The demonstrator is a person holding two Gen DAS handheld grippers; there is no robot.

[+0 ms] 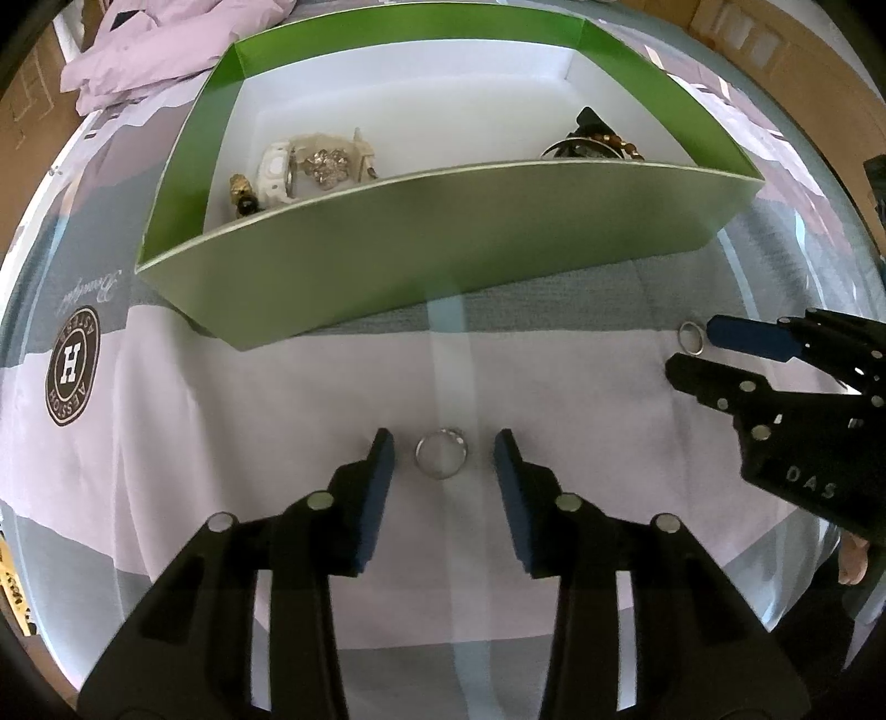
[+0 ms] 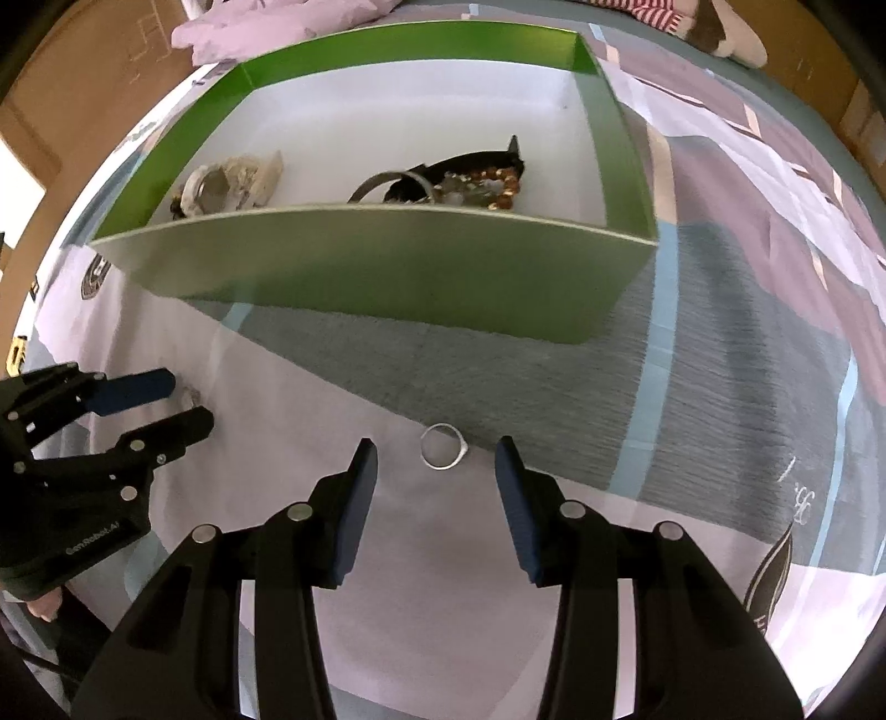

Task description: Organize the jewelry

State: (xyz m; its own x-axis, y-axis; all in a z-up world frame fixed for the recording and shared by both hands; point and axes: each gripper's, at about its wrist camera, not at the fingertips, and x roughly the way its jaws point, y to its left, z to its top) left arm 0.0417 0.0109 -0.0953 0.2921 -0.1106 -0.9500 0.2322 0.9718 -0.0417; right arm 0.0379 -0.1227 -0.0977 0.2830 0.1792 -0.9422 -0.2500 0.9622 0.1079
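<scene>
A silver ring (image 1: 442,456) lies on the bedsheet between the open fingers of my left gripper (image 1: 443,451). A second silver ring (image 2: 442,446) lies on the sheet between the open fingers of my right gripper (image 2: 436,457); it also shows in the left wrist view (image 1: 691,337) by the right gripper (image 1: 689,349). A green box (image 1: 443,232) with a white floor stands beyond both rings. It holds a pale jewelry pile (image 1: 310,166) on the left and a dark bracelet pile (image 1: 595,141) on the right. The left gripper (image 2: 185,401) shows in the right wrist view.
The patterned sheet has a round dark logo (image 1: 72,374) on the left. Crumpled pink bedding (image 1: 144,50) lies behind the box. Cardboard boxes (image 1: 803,66) stand around the bed. A striped cloth (image 2: 653,14) lies at the far right.
</scene>
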